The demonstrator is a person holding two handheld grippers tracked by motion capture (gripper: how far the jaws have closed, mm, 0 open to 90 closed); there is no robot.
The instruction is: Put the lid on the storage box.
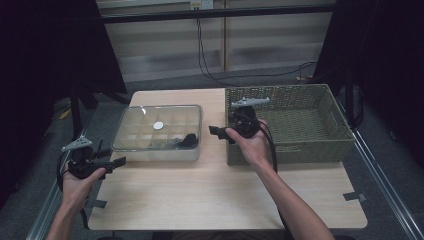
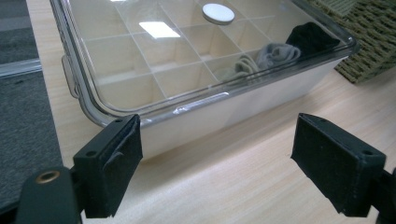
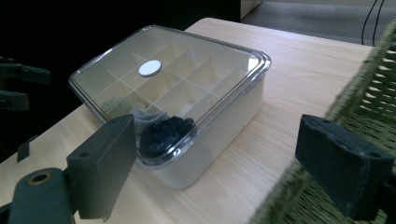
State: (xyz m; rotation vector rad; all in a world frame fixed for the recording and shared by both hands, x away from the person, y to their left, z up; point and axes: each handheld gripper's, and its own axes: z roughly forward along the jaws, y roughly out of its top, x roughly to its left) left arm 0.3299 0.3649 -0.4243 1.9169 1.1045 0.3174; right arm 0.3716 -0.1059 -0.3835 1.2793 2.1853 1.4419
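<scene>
Your left gripper (image 1: 118,161) sits low at the left, held level in your left hand (image 1: 80,175), jaws spread wide with nothing between them. Your right gripper (image 1: 216,131) is held farther forward in your right hand (image 1: 250,142), pointing left, its jaws also wide apart and empty.

Clear-lidded cream box (image 1: 157,149), green woven basket (image 1: 320,145), black sock (image 3: 164,133)

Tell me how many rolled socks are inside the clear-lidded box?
3, all in the box's near row: an olive sock, a grey sock beside it, and a black sock in the corner toward the basket. More may be hidden.
</scene>
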